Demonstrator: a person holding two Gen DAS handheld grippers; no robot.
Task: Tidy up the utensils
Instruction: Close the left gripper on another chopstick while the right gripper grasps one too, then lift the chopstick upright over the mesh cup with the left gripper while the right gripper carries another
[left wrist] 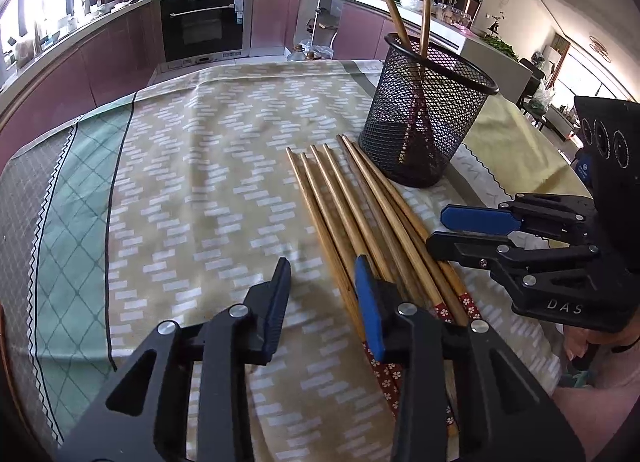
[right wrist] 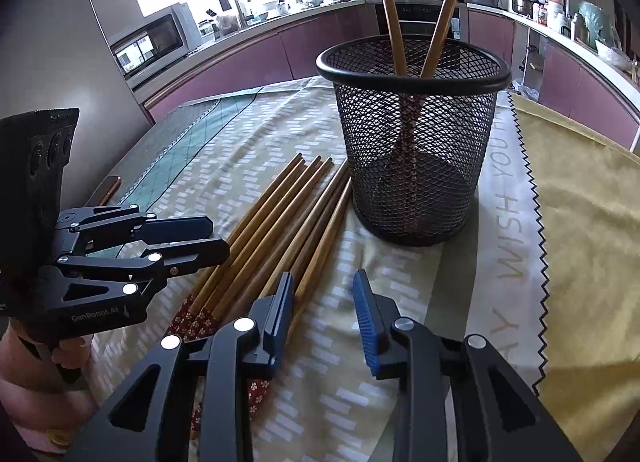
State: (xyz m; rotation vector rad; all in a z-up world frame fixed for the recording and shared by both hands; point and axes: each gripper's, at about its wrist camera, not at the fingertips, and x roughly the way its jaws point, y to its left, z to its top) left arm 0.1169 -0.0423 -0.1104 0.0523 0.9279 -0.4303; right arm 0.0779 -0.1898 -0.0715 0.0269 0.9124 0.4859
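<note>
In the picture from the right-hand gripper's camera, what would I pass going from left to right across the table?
The other, left gripper → the wooden chopsticks lying flat → the black mesh basket holding two upright chopsticks → the cloth's printed lettering → the yellow cloth.

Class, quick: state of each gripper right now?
Left gripper: jaws open, holding nothing, beside the wooden chopsticks lying on the cloth.
Right gripper: jaws open, holding nothing.

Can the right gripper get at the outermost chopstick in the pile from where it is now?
Probably yes. The right gripper sits low with open jaws beside the chopstick pile, and nothing lies between. The mesh holder stands further back; the left gripper is on the pile's far side.
</note>
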